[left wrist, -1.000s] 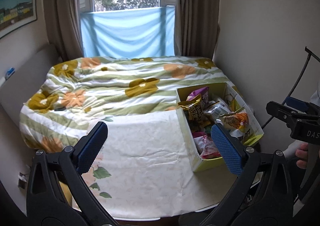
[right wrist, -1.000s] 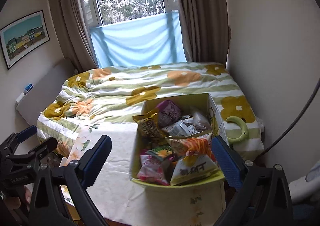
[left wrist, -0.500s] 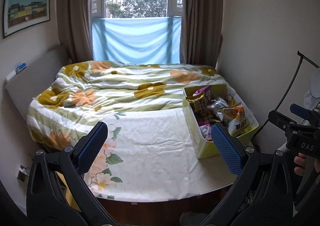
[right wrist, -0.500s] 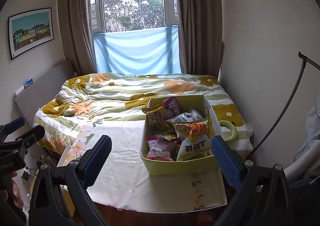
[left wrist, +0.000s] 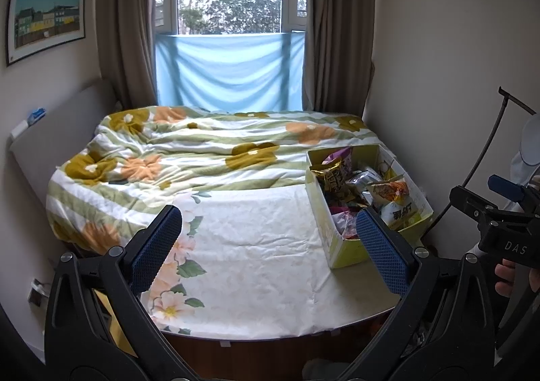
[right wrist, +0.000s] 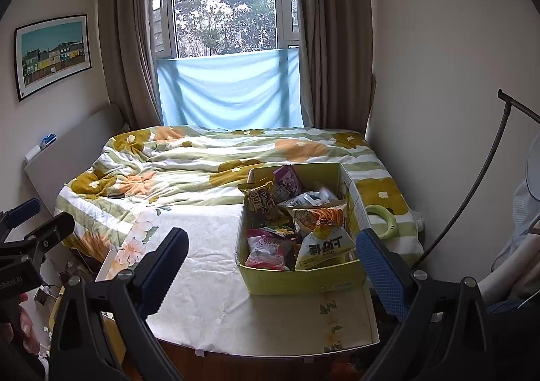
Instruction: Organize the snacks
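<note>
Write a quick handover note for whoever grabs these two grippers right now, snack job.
Left gripper: open, empty, held back from the table.
Right gripper: open, empty, aimed at the yellow-green box.
All the snack packets are piled in that box at the right end of the floral tablecloth: white and yellow triangular packet and pink packet in front, gold bag and purple packet behind.
Done: nothing visible; no packet lies outside the box.
Left: all the sorting.
</note>
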### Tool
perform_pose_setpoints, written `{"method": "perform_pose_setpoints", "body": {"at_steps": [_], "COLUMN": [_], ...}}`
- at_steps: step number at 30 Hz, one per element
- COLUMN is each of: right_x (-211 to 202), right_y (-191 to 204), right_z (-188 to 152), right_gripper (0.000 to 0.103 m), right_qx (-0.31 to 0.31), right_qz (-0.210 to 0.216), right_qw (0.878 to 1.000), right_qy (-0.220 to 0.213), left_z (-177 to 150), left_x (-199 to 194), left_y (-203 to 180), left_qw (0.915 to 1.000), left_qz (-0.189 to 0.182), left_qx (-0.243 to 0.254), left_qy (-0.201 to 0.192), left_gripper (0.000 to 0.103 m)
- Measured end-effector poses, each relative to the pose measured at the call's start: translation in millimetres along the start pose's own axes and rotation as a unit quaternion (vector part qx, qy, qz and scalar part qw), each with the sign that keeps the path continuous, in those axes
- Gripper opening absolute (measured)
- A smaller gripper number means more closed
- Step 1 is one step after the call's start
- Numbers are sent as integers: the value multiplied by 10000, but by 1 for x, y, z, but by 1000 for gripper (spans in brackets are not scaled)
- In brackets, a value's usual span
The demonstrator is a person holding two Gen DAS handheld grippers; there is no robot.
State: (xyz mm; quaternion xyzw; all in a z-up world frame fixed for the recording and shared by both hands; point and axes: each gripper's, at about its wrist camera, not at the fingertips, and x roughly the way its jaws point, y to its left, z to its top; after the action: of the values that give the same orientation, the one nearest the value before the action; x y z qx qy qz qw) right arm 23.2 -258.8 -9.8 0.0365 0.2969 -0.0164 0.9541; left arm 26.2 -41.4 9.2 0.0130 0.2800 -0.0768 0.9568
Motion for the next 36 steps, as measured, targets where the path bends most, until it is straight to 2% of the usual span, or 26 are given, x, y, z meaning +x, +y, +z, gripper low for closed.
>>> {"method": "perform_pose_setpoints", "body": {"at_steps": [36], "right_x": [1], "right_y": [2], "right_z": [0], "right_gripper": [99], "right_qx": [5], "right_qz": [-115], "right_qw": [9999], "right_qy": [76], "left_z": [-4], "left_x": [-2], "left_y": [4], "left_qw": [10000], "left_qz": [15], "left_qx": [-62], "left_qy": [-58], "left_gripper": [102]}}
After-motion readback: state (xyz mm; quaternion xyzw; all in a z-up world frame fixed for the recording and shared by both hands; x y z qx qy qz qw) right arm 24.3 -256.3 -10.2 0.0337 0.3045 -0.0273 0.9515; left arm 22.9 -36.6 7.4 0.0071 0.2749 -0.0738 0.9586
